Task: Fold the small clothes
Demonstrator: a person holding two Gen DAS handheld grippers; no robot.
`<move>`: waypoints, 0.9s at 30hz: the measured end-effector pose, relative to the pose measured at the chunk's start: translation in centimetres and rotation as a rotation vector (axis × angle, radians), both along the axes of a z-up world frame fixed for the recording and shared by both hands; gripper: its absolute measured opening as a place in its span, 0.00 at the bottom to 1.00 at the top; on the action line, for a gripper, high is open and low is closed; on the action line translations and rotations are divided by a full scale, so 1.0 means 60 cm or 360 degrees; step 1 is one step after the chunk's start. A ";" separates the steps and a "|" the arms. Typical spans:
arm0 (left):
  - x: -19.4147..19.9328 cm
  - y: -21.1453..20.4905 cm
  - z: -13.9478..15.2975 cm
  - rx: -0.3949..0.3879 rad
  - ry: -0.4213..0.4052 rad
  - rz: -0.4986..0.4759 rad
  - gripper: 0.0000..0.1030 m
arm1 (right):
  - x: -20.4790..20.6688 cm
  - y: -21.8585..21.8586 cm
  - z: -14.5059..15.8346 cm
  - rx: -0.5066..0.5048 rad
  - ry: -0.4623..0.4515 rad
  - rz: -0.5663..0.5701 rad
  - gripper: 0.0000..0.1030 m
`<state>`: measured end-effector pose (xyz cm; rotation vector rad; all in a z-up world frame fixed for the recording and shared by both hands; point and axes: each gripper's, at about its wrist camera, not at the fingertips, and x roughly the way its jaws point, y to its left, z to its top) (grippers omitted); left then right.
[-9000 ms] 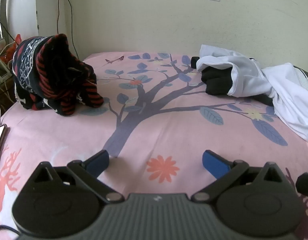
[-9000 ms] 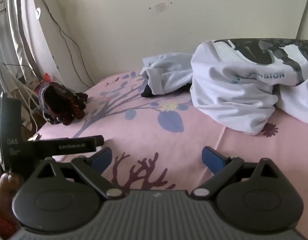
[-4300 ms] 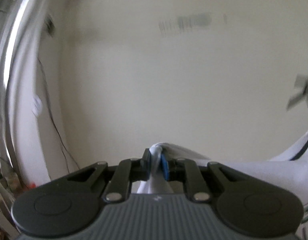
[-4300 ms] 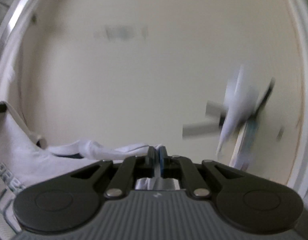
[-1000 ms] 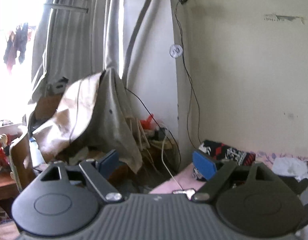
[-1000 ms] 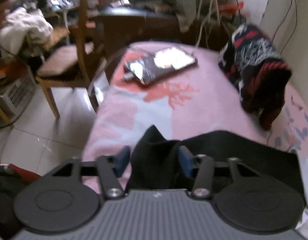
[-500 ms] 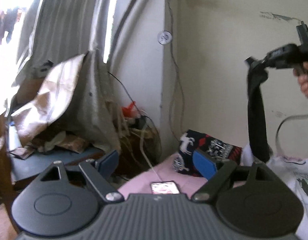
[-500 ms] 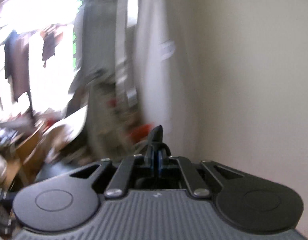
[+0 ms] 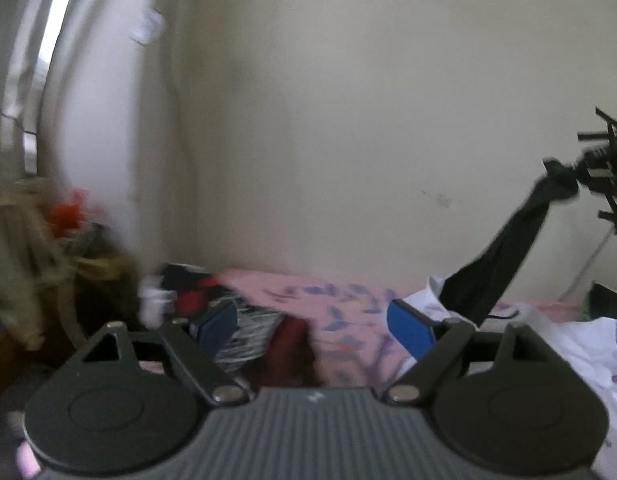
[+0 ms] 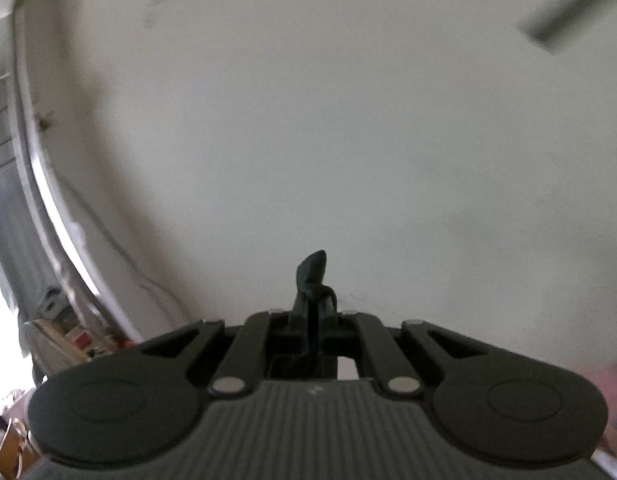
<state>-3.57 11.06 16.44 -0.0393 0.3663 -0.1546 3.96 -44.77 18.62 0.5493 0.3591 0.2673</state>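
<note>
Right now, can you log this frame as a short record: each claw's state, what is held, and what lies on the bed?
left claw: open, holding nothing
right claw: shut on black garment, lifted high
black garment: hangs from the right claw down toward the bed
bed sheet: pink, leaf print
red-and-black patterned garment: bunched at the bed's left end
white clothes: piled on the right
image: motion-blurred

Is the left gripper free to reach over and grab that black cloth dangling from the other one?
Probably yes. The left gripper is open and holds nothing, and the black cloth hangs in open air from the right gripper, above the white clothes. Nothing visible stands between them.
</note>
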 end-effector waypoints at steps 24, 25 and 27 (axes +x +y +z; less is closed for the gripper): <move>0.492 -0.207 -0.178 -0.0002 0.0655 -0.0050 0.04 | -0.034 -0.053 -0.236 0.0005 0.0264 0.0063 0.00; 0.494 -0.202 -0.185 0.0005 0.0668 -0.0019 0.06 | -0.033 -0.051 -0.243 -0.0010 0.0280 0.0060 0.00; 0.490 -0.195 -0.199 0.0073 0.0680 0.0104 0.13 | -0.030 -0.051 -0.258 -0.0010 0.0329 0.0041 0.00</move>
